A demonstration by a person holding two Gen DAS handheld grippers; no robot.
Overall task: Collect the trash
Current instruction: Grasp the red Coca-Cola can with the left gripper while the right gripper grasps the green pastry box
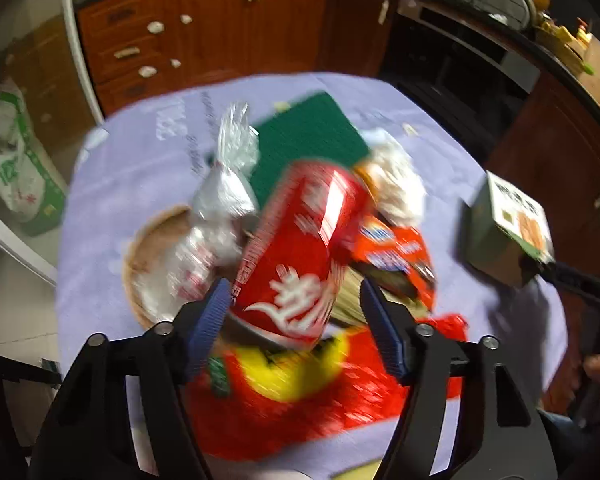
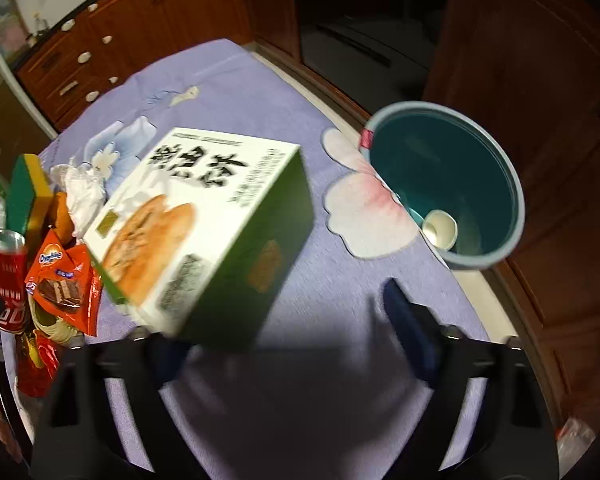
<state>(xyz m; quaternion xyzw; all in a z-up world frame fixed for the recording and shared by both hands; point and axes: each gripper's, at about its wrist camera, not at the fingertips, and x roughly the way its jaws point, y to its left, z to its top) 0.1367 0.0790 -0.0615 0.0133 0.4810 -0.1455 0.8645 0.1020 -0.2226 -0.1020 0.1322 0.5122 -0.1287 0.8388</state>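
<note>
Trash everywhere on the lilac tabletop (image 2: 260, 92) — and both tongs are right in the thick of it. The left tongs (image 1: 296, 312) are spread wide, blue pads either side of the red soda can (image 1: 300, 248), which tilts between them; the left pad looks to be at the can's side, the right pad stands clear of it, though blur makes contact hard to call. Behind the can sit a green scouring sponge (image 1: 312, 136), a crumpled clear plastic bag (image 1: 232, 168), a wad of white tissue (image 1: 396, 176) and an orange snack wrapper (image 1: 396, 252), with a big red-and-yellow packet (image 1: 300, 392) lying flat beneath and a round wooden plate (image 1: 152, 248) off to the left. Over on the right wrist view, the right tongs (image 2: 288, 344) are also spread apart, and the green-and-white biscuit box (image 2: 204, 232) hangs tilted across their left finger — whether that finger truly bears on it is lost in the blur, and the right finger is well apart from it. Beyond the tabletop's far edge stands the teal trash bin (image 2: 460, 168), mouth open, a white paper cup (image 2: 440, 228) lying in its bottom.
</note>
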